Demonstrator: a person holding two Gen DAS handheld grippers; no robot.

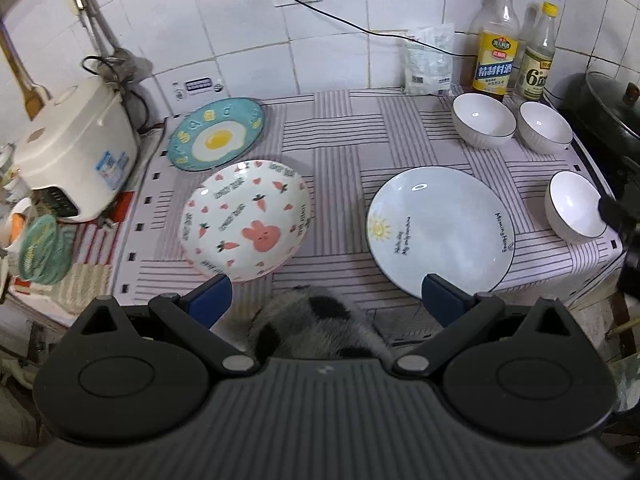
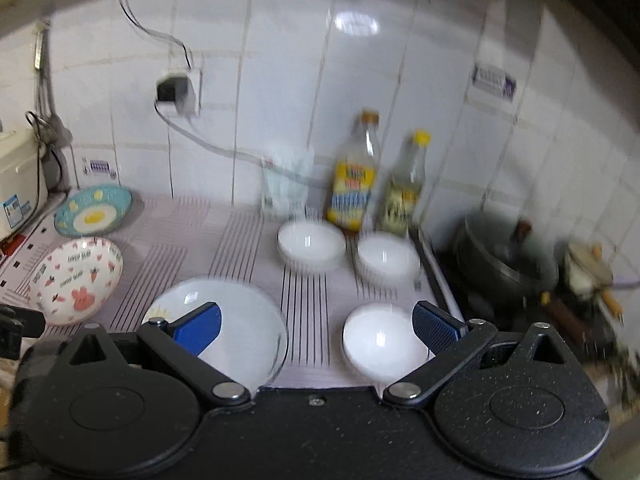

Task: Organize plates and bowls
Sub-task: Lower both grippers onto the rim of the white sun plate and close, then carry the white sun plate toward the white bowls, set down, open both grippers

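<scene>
Tabletop [image 1: 332,168] dishes lie scattered, both my grippers [image 1: 326,300] [image 2: 316,322] spread empty; I should pinch plate [image 1: 440,224] rims squarely.

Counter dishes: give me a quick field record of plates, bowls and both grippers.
plates: three, unstacked; egg plate back left, bunny plate in front of it, sun plate centre
bowls: three white, unstacked; two at the back, one nearer, right
left gripper: open, empty
right gripper: open, empty, above the sun plate and nearest bowl
</scene>
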